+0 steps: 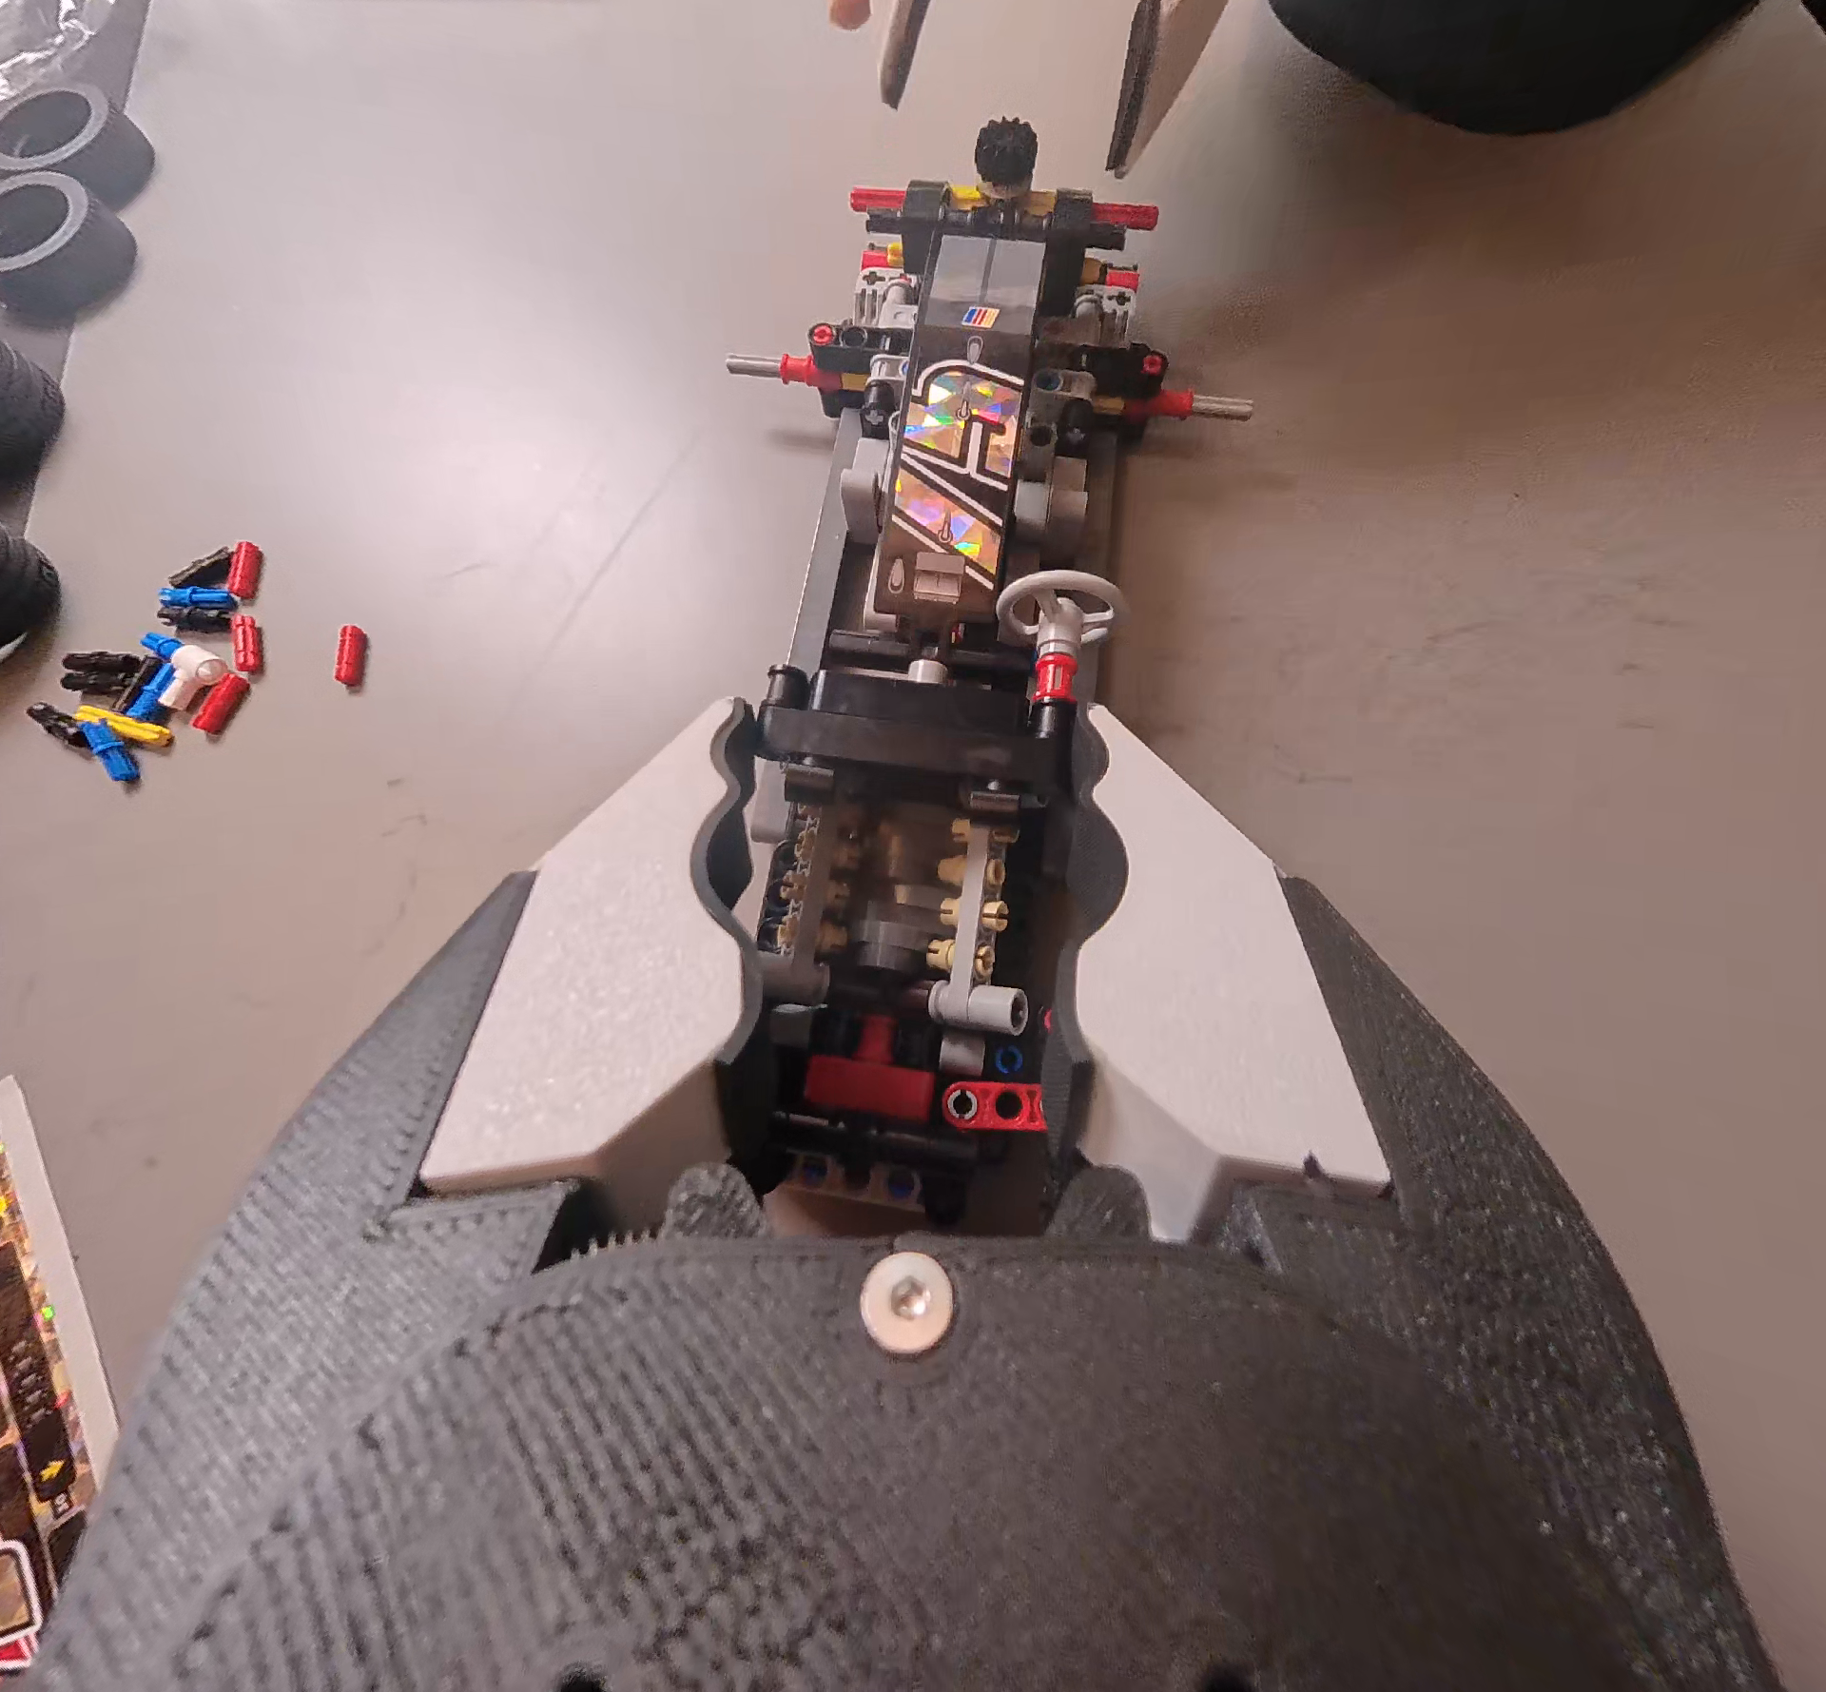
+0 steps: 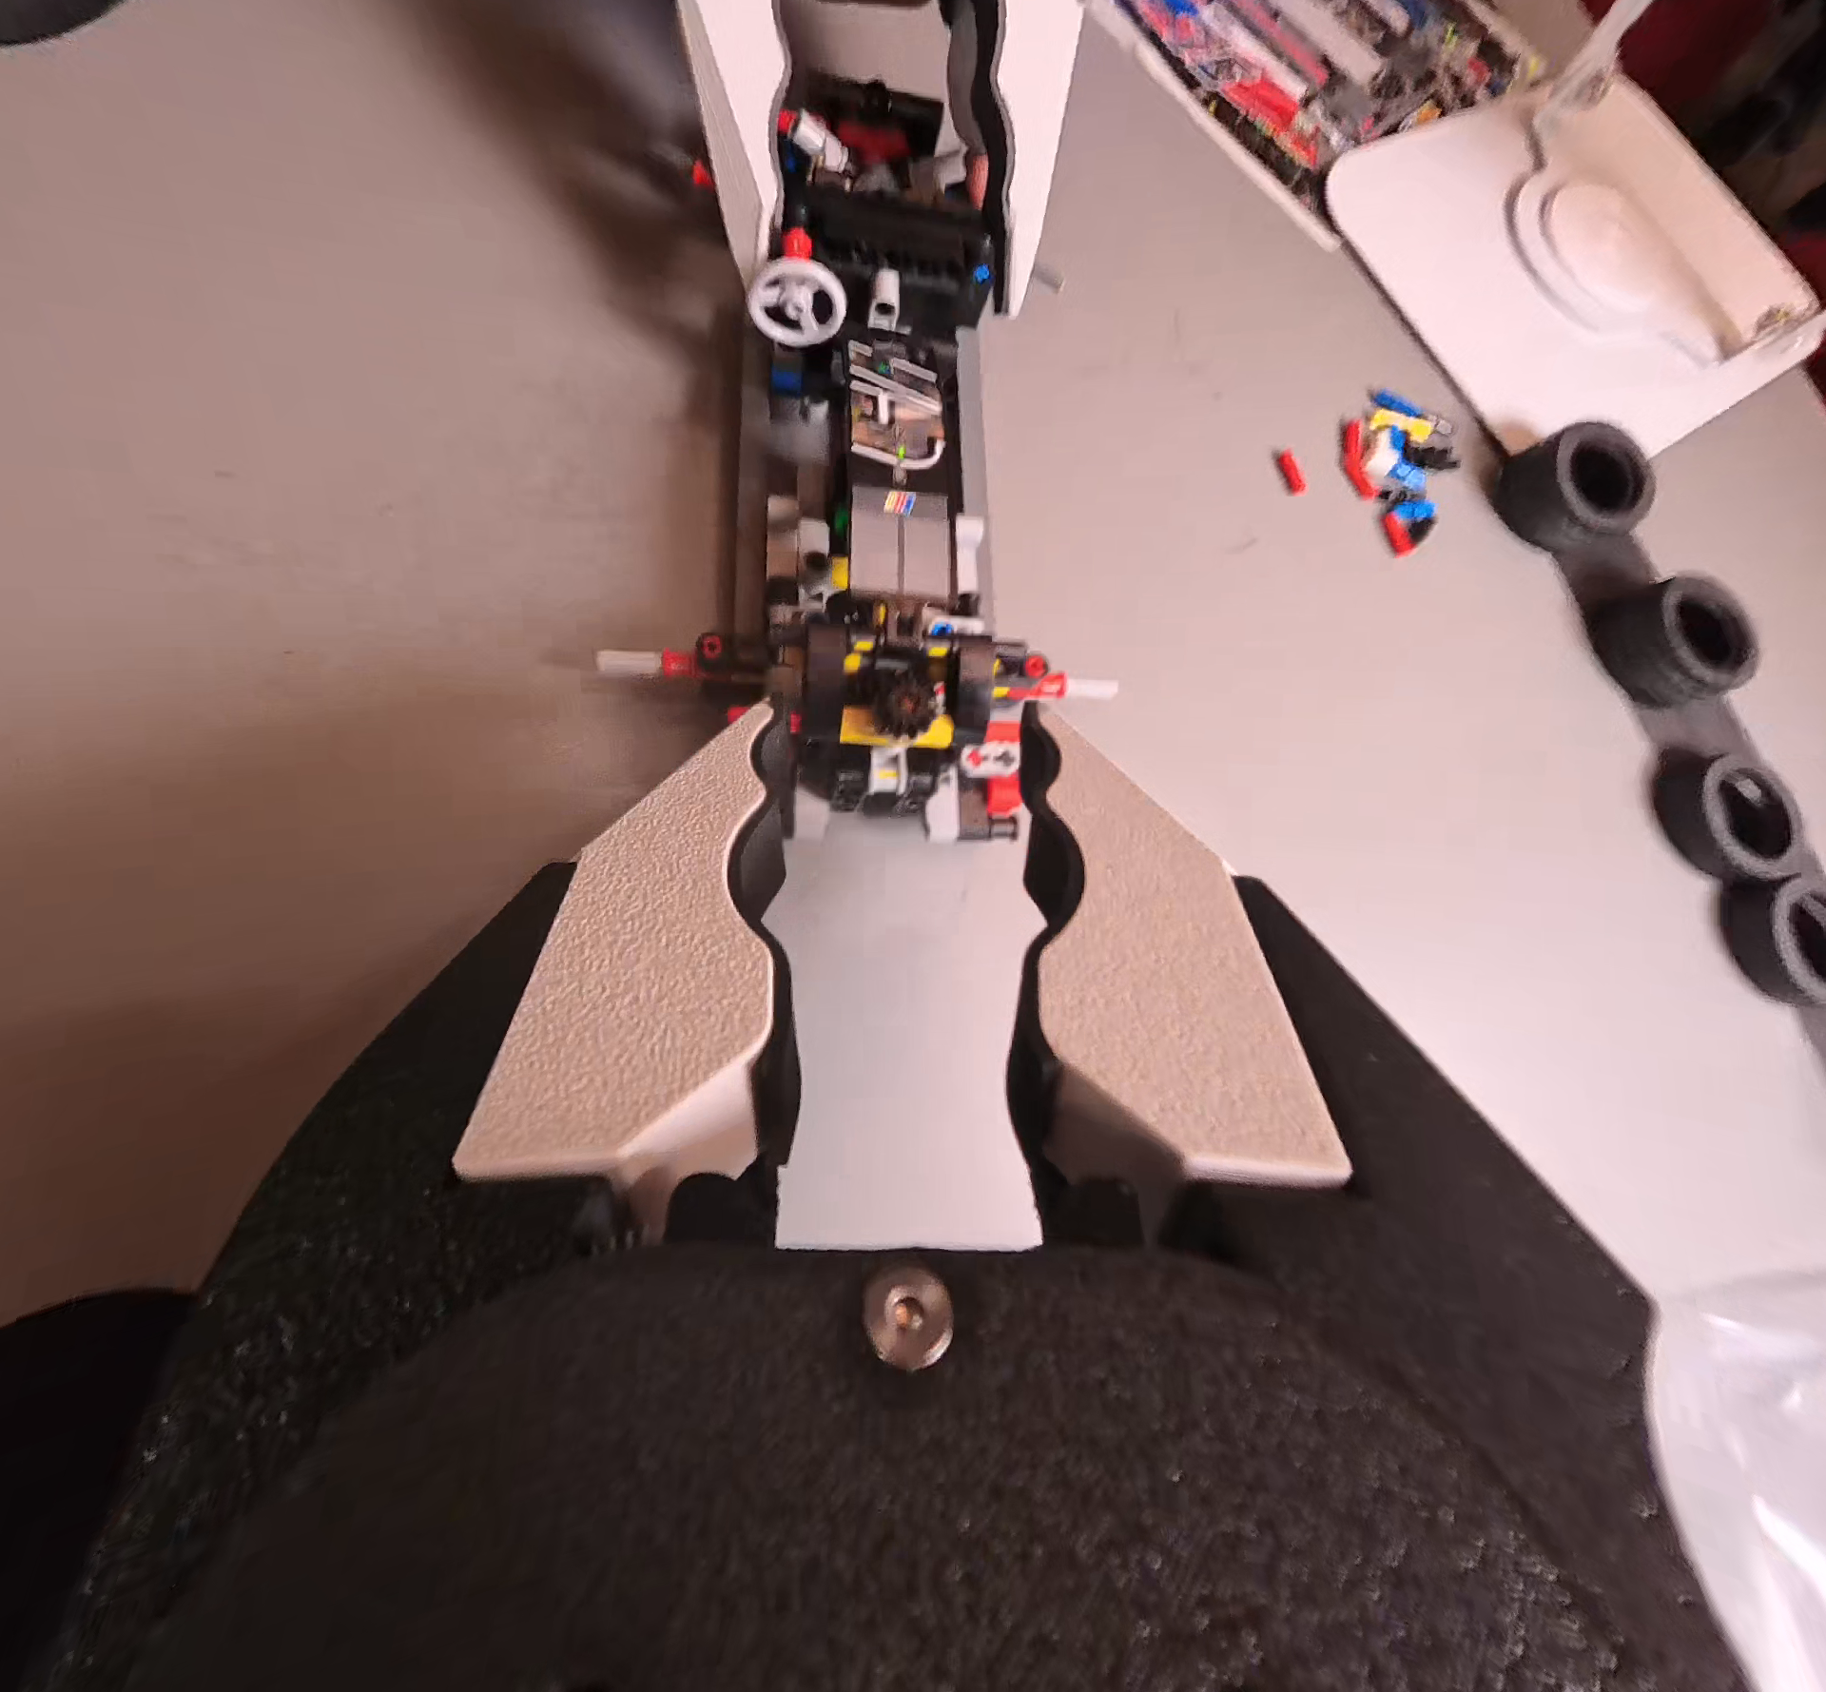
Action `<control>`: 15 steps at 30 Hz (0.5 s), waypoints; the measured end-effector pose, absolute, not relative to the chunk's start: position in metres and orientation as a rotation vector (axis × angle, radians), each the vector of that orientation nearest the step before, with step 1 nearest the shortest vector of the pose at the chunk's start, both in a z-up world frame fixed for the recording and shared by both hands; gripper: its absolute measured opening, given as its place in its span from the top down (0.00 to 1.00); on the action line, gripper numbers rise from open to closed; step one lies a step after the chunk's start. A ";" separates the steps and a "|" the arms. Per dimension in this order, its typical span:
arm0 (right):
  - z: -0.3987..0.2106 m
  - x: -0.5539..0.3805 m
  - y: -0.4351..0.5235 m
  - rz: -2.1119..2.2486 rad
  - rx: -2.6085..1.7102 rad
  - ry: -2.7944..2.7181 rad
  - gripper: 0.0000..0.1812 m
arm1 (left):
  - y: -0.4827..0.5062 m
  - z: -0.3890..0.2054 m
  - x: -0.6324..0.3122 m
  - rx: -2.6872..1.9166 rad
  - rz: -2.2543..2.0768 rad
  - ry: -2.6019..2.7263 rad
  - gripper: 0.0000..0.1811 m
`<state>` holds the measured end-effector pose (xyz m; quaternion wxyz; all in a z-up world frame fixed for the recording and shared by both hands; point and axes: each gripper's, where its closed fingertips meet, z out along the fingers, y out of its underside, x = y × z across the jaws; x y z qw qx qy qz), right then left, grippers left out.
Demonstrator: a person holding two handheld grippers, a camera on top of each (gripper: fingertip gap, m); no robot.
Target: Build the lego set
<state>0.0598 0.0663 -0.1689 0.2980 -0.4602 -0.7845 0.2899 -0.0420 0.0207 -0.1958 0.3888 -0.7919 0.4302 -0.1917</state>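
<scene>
We see bare table (image 2: 296,459) along one side of the chassis (image 2: 899,498); loose pins (image 2: 1393,469) and tyres (image 2: 1680,647) crowd the other side.

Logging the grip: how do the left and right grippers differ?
The left gripper has its fingers closed on the lego car chassis at its engine end; the right gripper stands open at the gear end, apparently not gripping. Both face each other along the chassis.
</scene>
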 end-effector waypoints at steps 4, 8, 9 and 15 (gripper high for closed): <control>-0.177 0.067 0.054 0.849 -1.246 -2.053 0.75 | 0.021 -0.196 -0.043 -2.019 -0.477 1.093 0.65; -0.164 0.058 0.057 0.858 -1.224 -1.959 0.76 | 0.021 -0.196 -0.042 -2.016 -0.478 1.091 0.65; -0.157 0.053 0.058 0.876 -1.229 -1.955 0.76 | 0.022 -0.196 -0.041 -2.016 -0.479 1.092 0.65; -0.185 0.010 0.053 0.556 -1.231 -2.289 0.77 | 0.021 -0.196 -0.042 -2.020 -0.465 1.097 0.65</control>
